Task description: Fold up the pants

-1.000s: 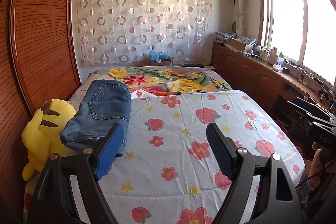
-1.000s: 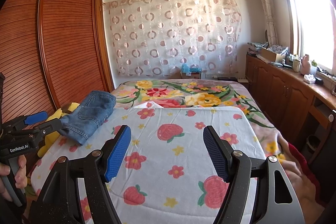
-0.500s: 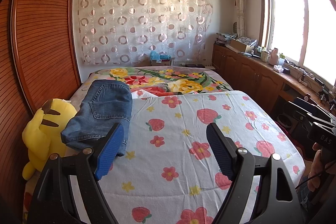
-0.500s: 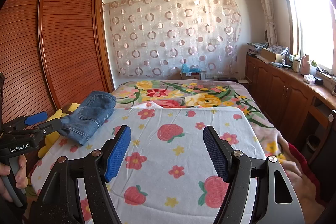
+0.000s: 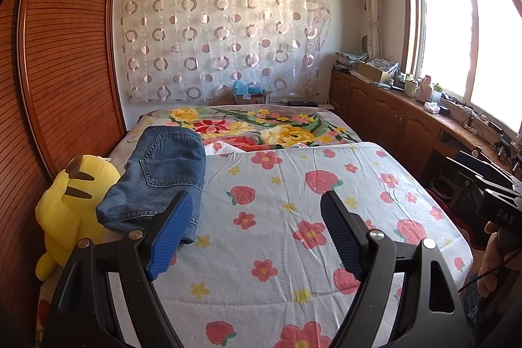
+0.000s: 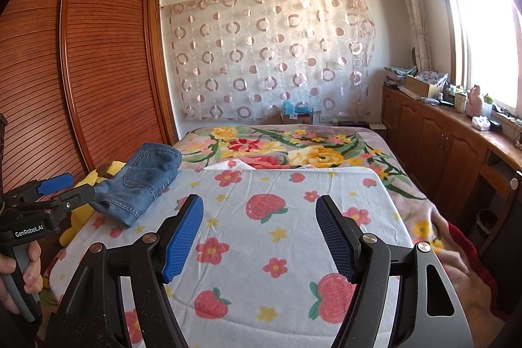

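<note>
Blue denim pants [image 5: 160, 178], folded into a thick stitched bundle, sit on the left edge of the strawberry-print cotton sheet [image 5: 287, 217], touching the yellow plush toy [image 5: 70, 207]. Left gripper [image 5: 251, 237] and right gripper [image 6: 257, 237]: ribbed blue pads spread, nothing held.

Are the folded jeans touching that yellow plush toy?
Touching. In the left wrist view the folded jeans overhang the bed's edge and rest against the yellow plush toy, no gap visible.

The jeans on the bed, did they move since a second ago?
No. The folded jeans lie in the same spot, still leaning against the yellow plush toy at the edge of the strawberry sheet.
</note>
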{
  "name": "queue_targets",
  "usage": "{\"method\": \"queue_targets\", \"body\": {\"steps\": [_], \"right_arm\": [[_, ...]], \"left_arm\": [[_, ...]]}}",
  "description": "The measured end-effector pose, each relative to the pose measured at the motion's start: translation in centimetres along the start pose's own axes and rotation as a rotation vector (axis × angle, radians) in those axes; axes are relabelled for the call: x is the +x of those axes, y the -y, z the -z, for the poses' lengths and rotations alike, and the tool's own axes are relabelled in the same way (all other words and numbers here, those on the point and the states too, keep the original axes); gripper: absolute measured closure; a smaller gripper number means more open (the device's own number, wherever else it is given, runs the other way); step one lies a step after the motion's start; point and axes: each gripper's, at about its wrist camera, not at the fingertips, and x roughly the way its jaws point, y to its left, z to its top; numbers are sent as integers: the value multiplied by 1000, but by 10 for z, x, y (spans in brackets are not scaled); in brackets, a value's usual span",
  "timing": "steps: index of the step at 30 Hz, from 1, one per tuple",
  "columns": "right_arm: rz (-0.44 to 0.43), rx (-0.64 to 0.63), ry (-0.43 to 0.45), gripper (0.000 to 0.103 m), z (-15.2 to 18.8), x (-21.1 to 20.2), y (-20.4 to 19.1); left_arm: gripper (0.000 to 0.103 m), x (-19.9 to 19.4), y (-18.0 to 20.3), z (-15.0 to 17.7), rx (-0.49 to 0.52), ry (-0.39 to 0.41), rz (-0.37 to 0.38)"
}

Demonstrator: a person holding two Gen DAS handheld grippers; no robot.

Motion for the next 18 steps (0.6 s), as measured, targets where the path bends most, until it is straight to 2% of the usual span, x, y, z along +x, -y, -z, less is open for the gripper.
{"method": "queue_targets", "body": {"steps": [18], "right_arm": [[-1,0,1,29,0,-1,-1]], "left_arm": [[22,0,-2,0,-3,-2,-2]]}}
